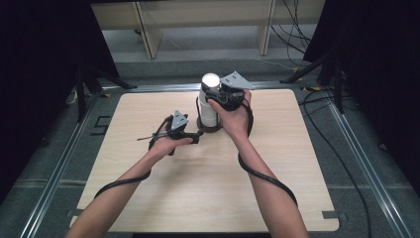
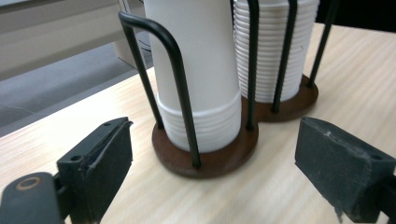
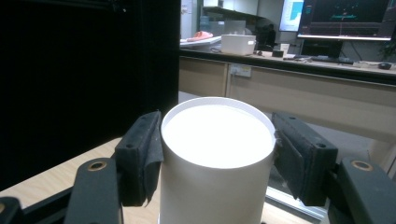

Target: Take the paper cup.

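Nearest the bottom of the high view, two forearms come up onto the wooden table (image 1: pixel 208 198). The left gripper (image 1: pixel 190 135) sits left of centre, jaws spread wide and holding nothing. In the left gripper view it's aimed low at the brown base (image 2: pixel 205 161) of a black wire cup holder (image 2: pixel 180 74), probably to steady it, though it isn't touching yet.

A bit further up, centre frame, the right gripper (image 1: pixel 218 96) is at the top of the white cup stack (image 1: pixel 210 101). In the right gripper view the pads (image 3: pixel 140 156) sit on either side of the top cup (image 3: pixel 217 154), touching or nearly, so I'd call it pinching, maybe not fully tight. A second ribbed stack (image 2: pixel 275 46) stands behind.

My guess is they're pulling one cup off. The grab looks about done; the lift and putting it down somewhere are still left.
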Action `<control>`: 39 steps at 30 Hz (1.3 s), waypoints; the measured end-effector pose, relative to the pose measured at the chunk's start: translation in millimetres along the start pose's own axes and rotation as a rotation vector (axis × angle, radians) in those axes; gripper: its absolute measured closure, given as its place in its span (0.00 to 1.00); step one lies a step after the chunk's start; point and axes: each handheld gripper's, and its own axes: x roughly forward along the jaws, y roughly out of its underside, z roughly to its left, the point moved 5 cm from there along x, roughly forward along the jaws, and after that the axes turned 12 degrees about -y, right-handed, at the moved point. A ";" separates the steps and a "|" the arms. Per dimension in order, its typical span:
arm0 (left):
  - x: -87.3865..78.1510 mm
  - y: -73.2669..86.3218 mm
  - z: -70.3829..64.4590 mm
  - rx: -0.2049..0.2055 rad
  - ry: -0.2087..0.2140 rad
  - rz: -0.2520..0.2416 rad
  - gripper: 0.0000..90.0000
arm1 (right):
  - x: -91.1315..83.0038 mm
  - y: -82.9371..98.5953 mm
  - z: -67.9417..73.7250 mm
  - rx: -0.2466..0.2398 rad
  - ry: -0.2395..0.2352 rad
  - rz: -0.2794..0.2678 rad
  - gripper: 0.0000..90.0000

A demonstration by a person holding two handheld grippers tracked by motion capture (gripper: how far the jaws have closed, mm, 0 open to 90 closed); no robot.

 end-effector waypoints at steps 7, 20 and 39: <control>-32.0 -1.1 -1.6 -0.004 0.006 -0.027 0.12 | -18.6 11.3 5.0 0.005 -0.018 -0.003 0.41; -79.5 11.0 -11.5 0.002 0.012 -0.071 0.11 | -50.4 39.1 17.3 0.043 -0.063 0.007 0.41; -124.2 37.8 -13.1 -0.015 0.001 -0.115 0.12 | -107.3 101.4 0.3 0.408 -0.072 -0.024 0.41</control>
